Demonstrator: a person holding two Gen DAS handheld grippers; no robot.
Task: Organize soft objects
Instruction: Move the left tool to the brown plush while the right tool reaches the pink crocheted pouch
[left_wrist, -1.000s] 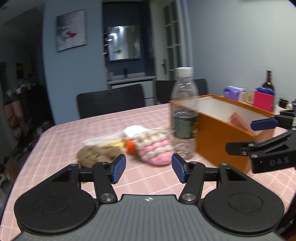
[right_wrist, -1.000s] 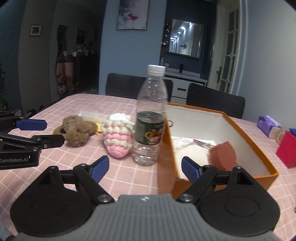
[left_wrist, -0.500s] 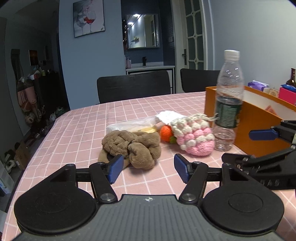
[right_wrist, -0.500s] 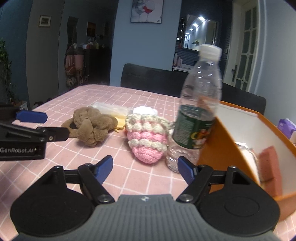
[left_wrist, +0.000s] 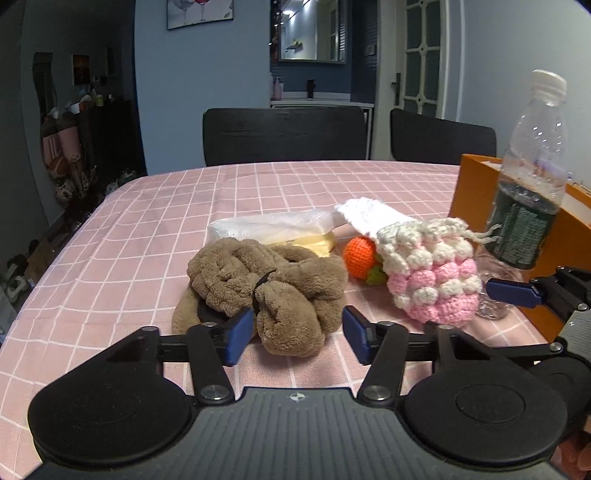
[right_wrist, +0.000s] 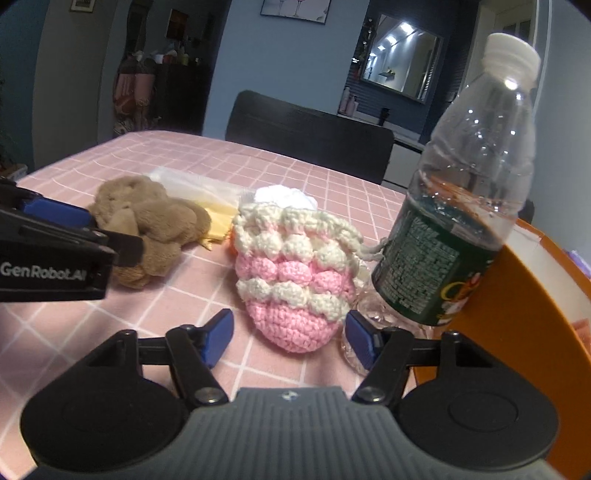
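From the left wrist view, the left gripper (left_wrist: 298, 334) stands wide open and holds nothing; its blue pads flank the near lobe of the brown plush fabric bundle (left_wrist: 269, 288), which lies on the pink checked cloth of the counter (left_wrist: 147, 229), and whether either pad touches the plush is hard to tell. Beyond the bundle lie a white folded cloth (left_wrist: 273, 227) and a pale yellow piece (left_wrist: 310, 244). To the gripper's right sit a small orange crocheted ball (left_wrist: 359, 256) and the pink-and-cream crocheted drawstring pouch (left_wrist: 432, 275). Further right stand the clear plastic water bottle (left_wrist: 524, 206) and the orange cardboard box (left_wrist: 476, 192). Bare cloth stretches left to the counter's edge.

From the right wrist view, the right gripper (right_wrist: 288, 338) is likewise wide open and empty, its pads on either side of the pouch (right_wrist: 295, 266) with a gap showing at each. The bottle (right_wrist: 461, 206) stands just right of the right pad, against the box wall (right_wrist: 517, 295). The left gripper (right_wrist: 74, 236) reaches the plush bundle (right_wrist: 147, 225) at far left.
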